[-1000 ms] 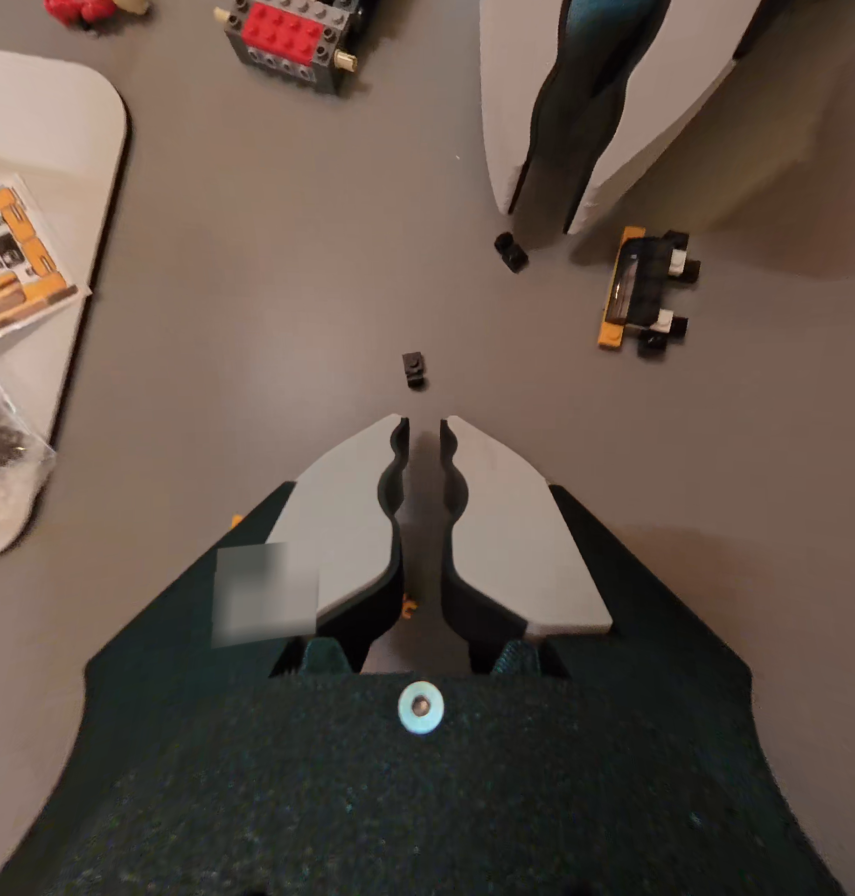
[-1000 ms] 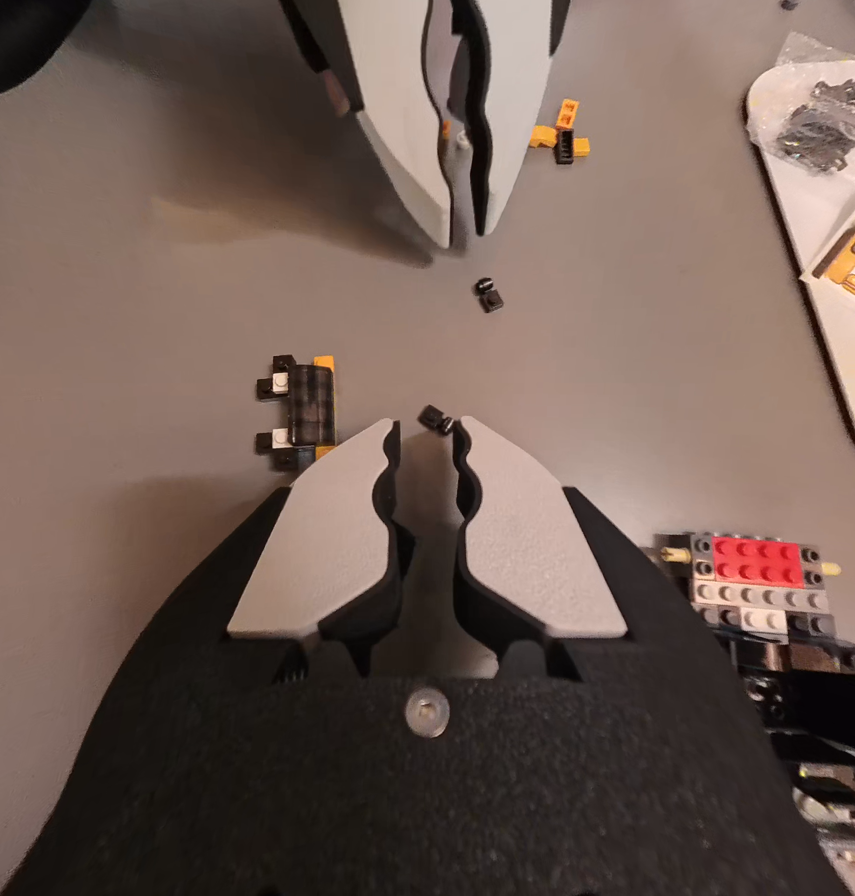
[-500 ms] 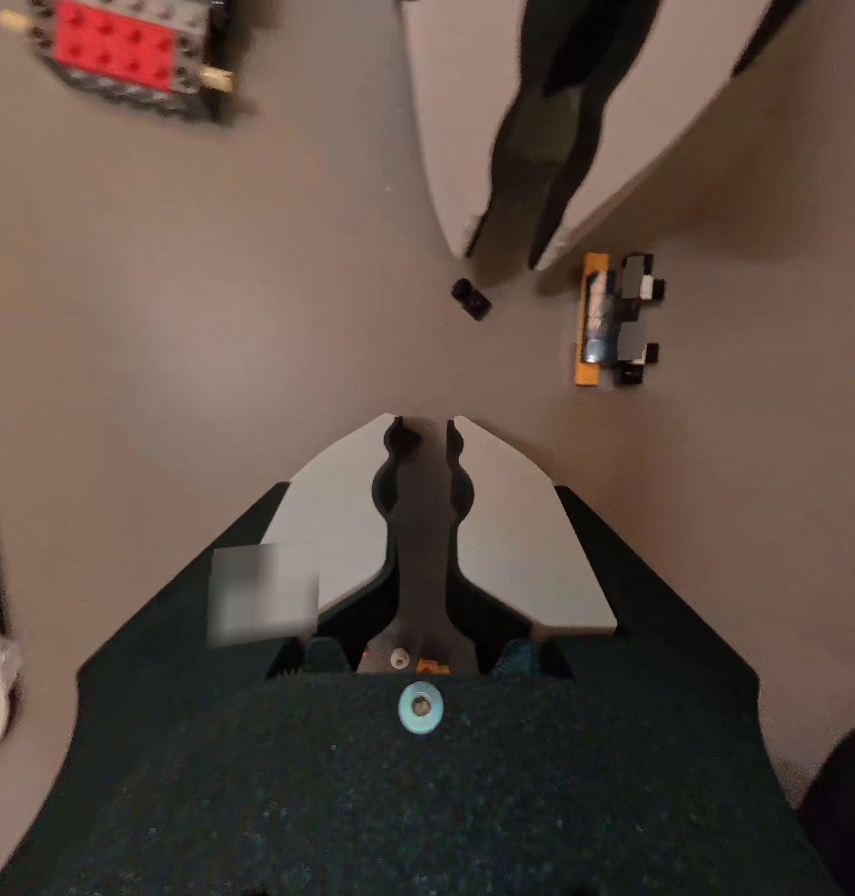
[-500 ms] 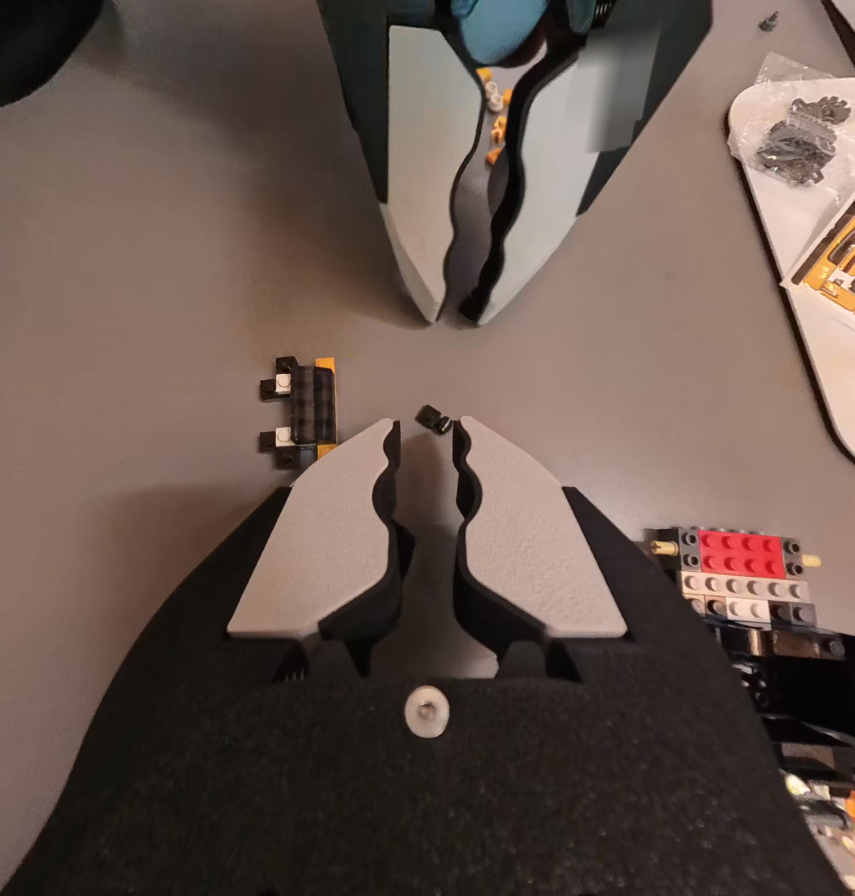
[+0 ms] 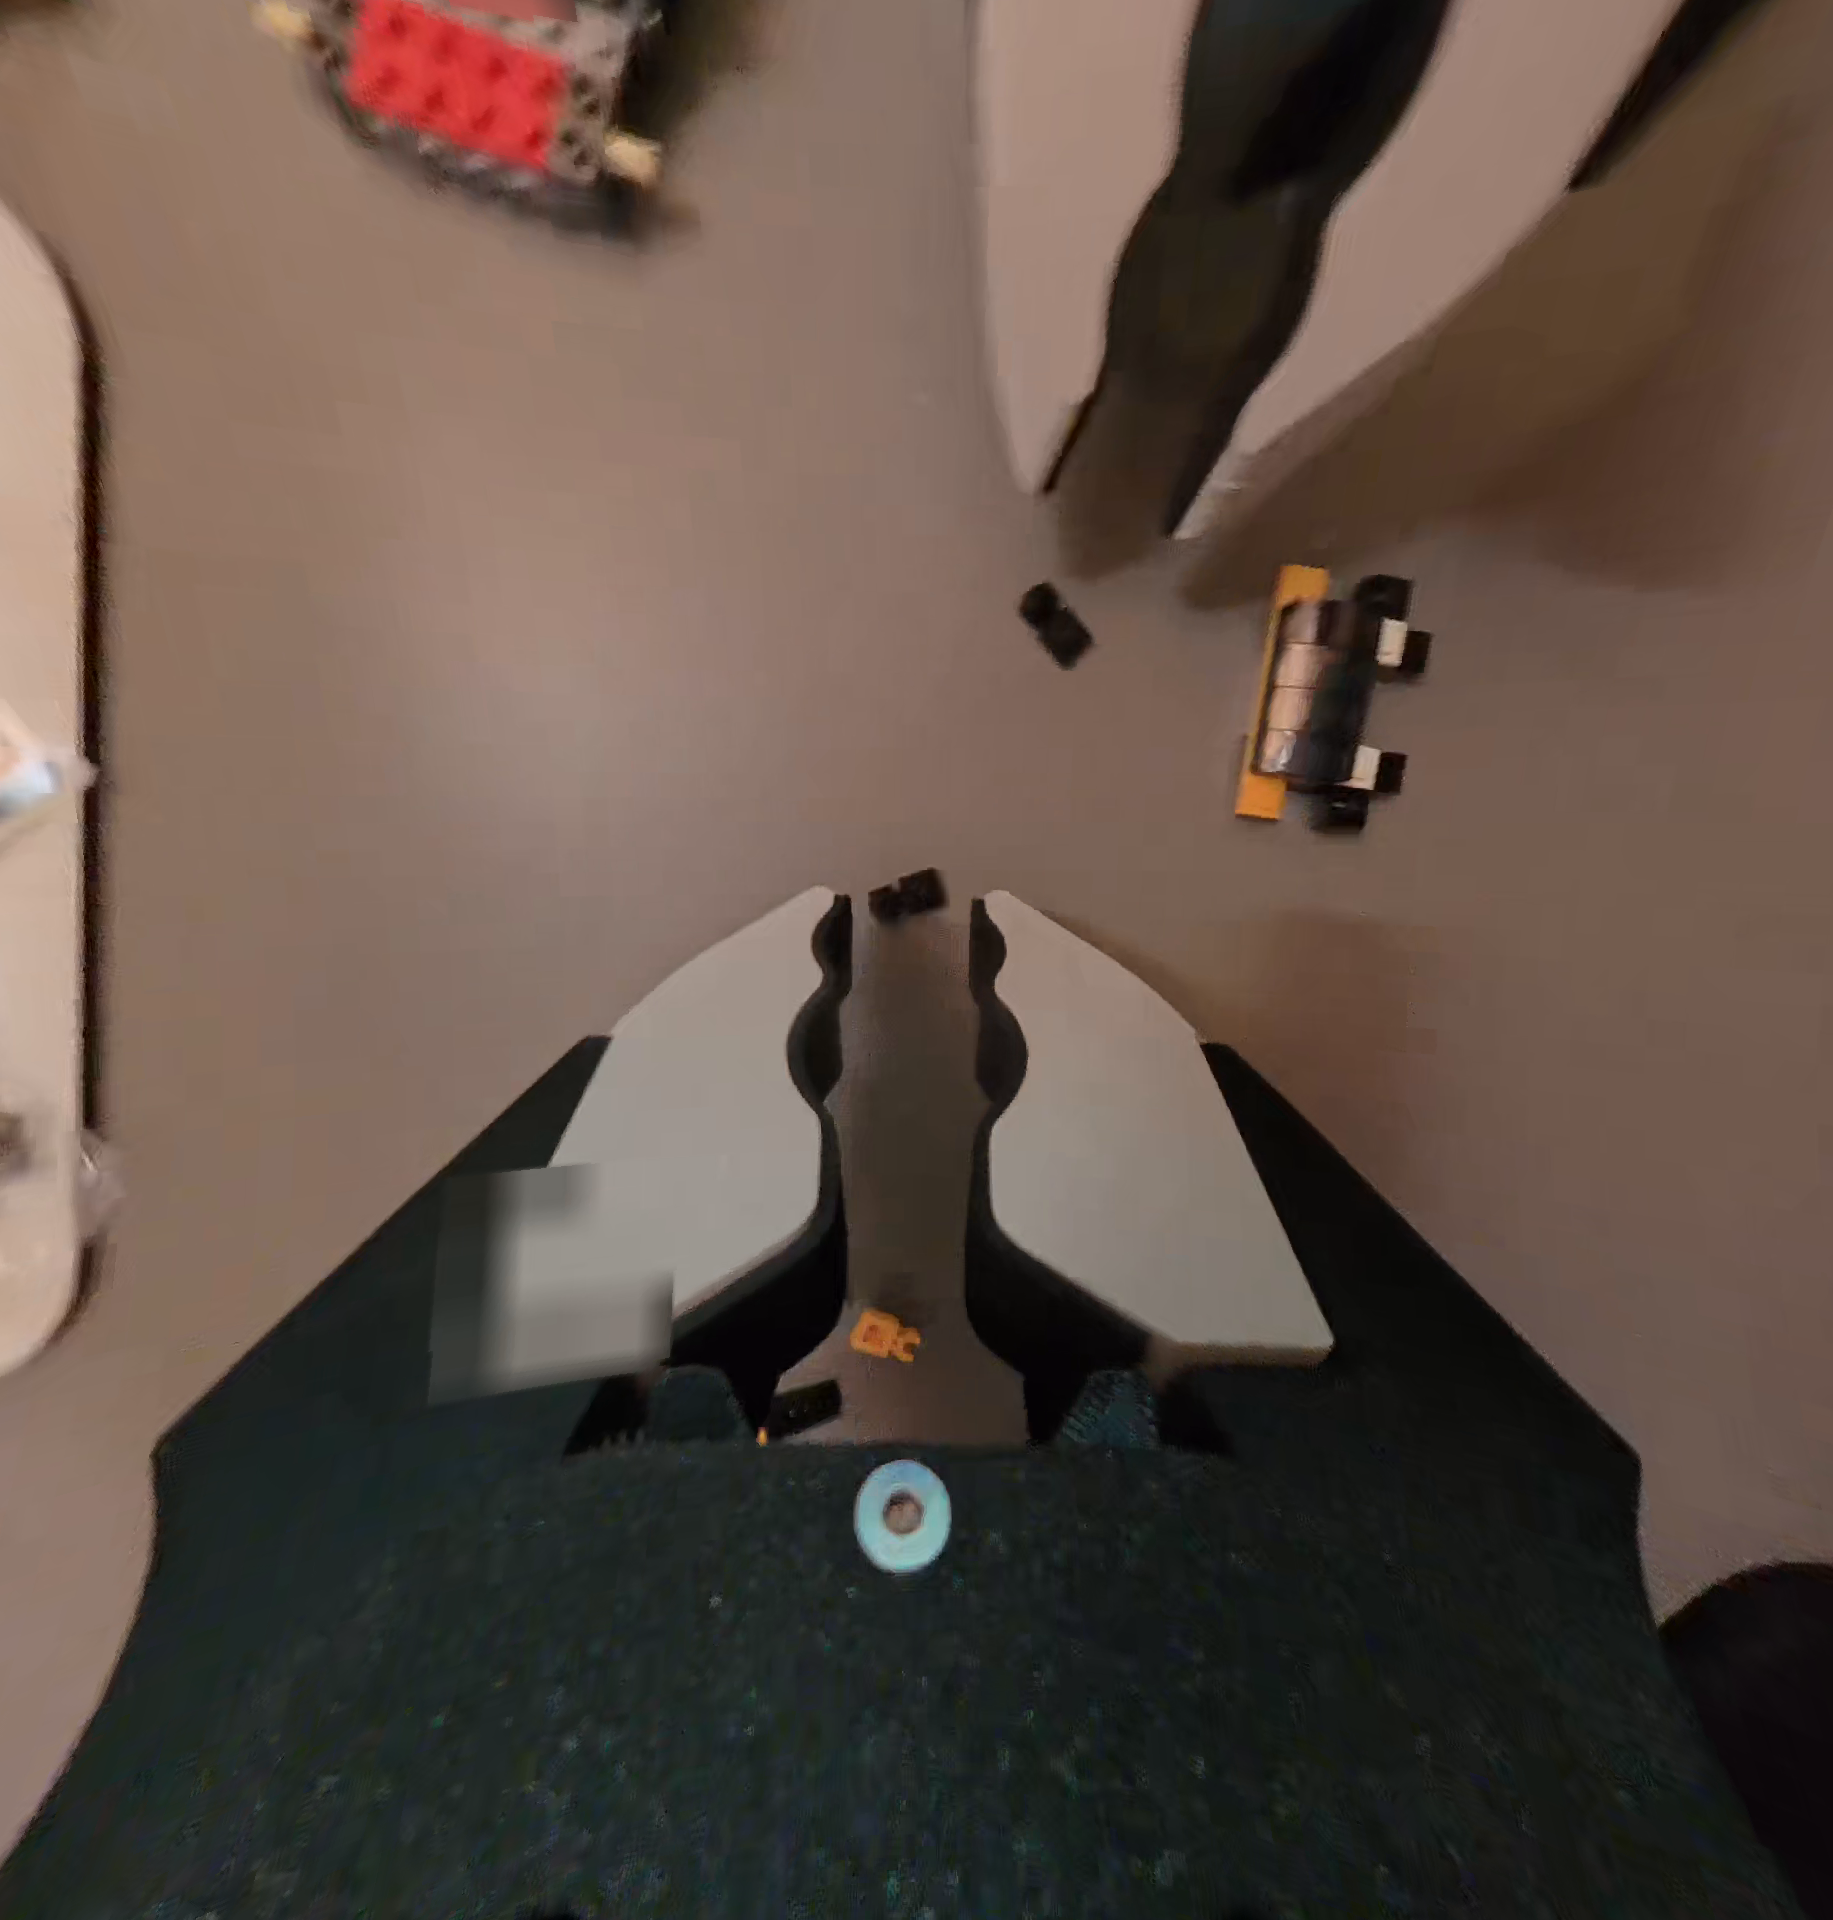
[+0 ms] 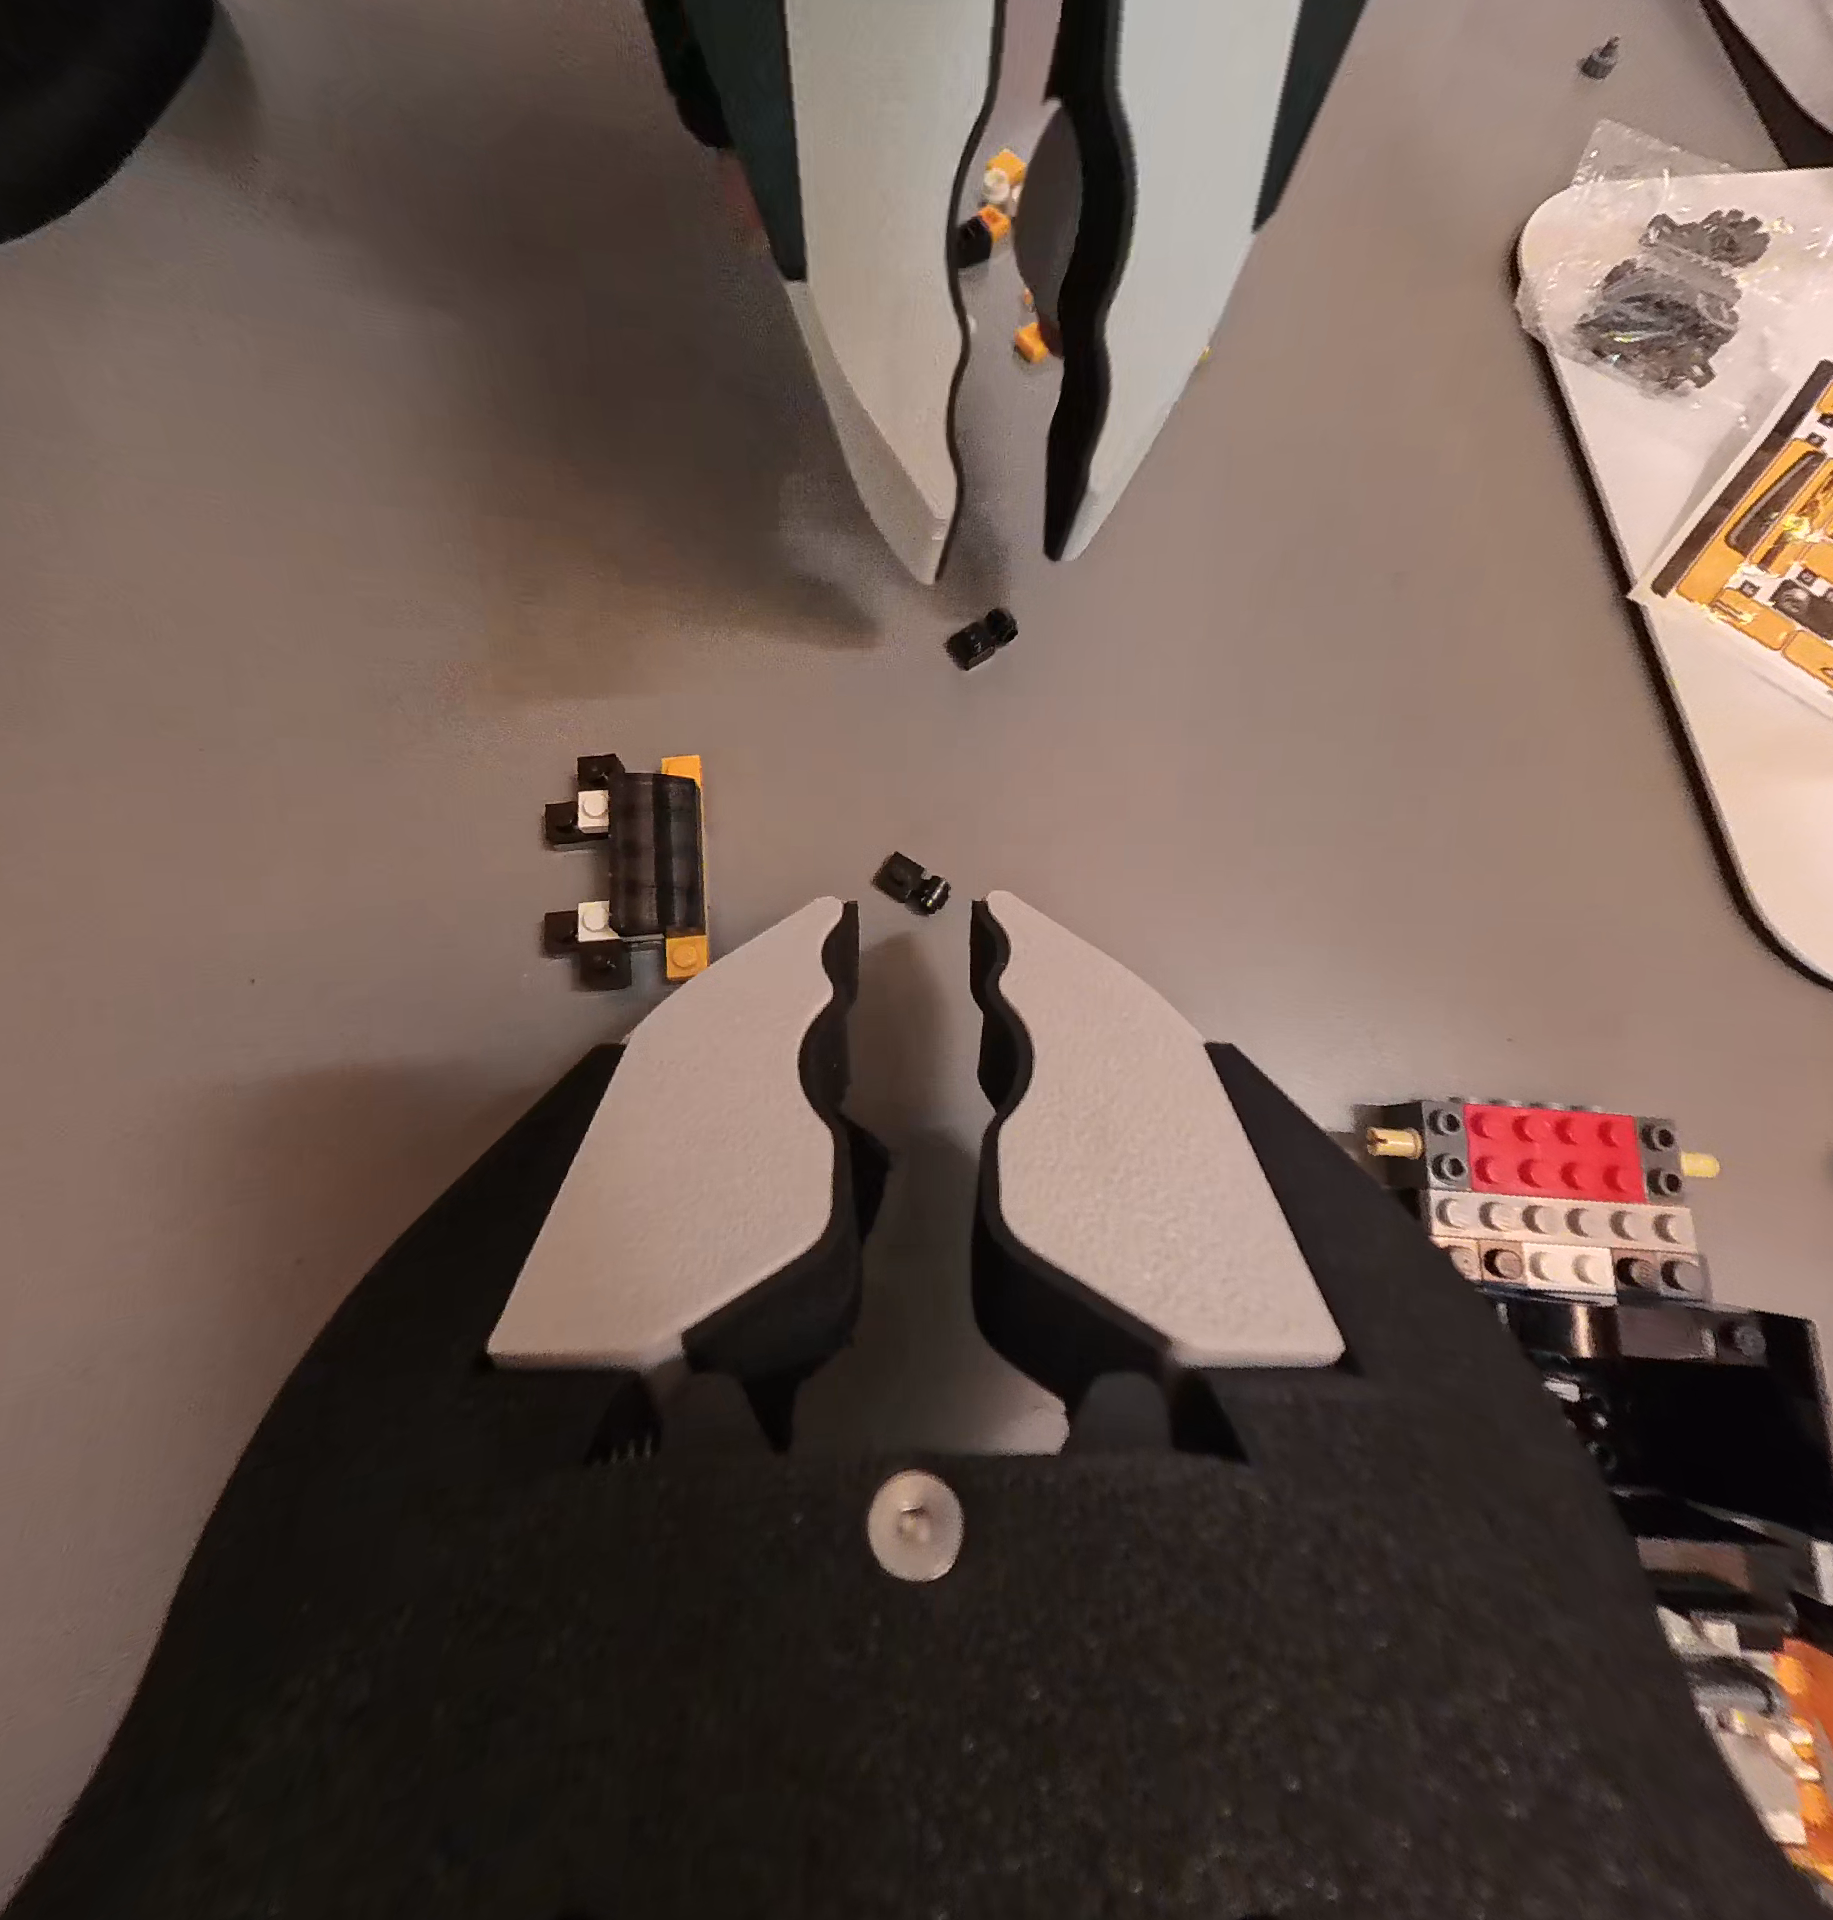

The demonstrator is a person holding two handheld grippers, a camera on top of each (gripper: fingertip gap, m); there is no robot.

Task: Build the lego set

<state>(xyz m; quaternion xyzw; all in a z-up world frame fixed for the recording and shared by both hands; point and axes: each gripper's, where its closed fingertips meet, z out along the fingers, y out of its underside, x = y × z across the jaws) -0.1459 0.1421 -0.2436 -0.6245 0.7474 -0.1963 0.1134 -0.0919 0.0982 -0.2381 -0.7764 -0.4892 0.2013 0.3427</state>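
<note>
Two small black lego pieces lie on the grey table. One (image 5: 907,894) sits just off my left gripper's (image 5: 907,914) tips; the jaws are open and empty. The other (image 6: 912,881) sits just off my right gripper's (image 6: 914,914) tips, also open and empty. Each view shows the opposite gripper (image 5: 1114,509) (image 6: 995,561) pointing in from the top, with its piece (image 5: 1054,623) (image 6: 981,637) lying free before it. A black-and-orange sub-assembly (image 5: 1317,696) (image 6: 637,868) lies beside them. The larger model with a red plate (image 5: 476,104) (image 6: 1546,1153) stands to the side.
A white tray (image 6: 1774,883) (image 5: 8,520) carries a bag of black parts (image 6: 1660,281) and a sticker sheet (image 6: 1795,540). Loose orange and white pieces (image 6: 1005,187) lie behind the left gripper; one orange piece (image 5: 884,1340) shows under it. A dark object (image 6: 39,104) sits at the table corner. Left tips to right tips: about 7 cm.
My left gripper opened wider, dropped onto the black piece, then pulled back; the piece shifted slightly and lies free on the table. The right gripper has barely moved.
</note>
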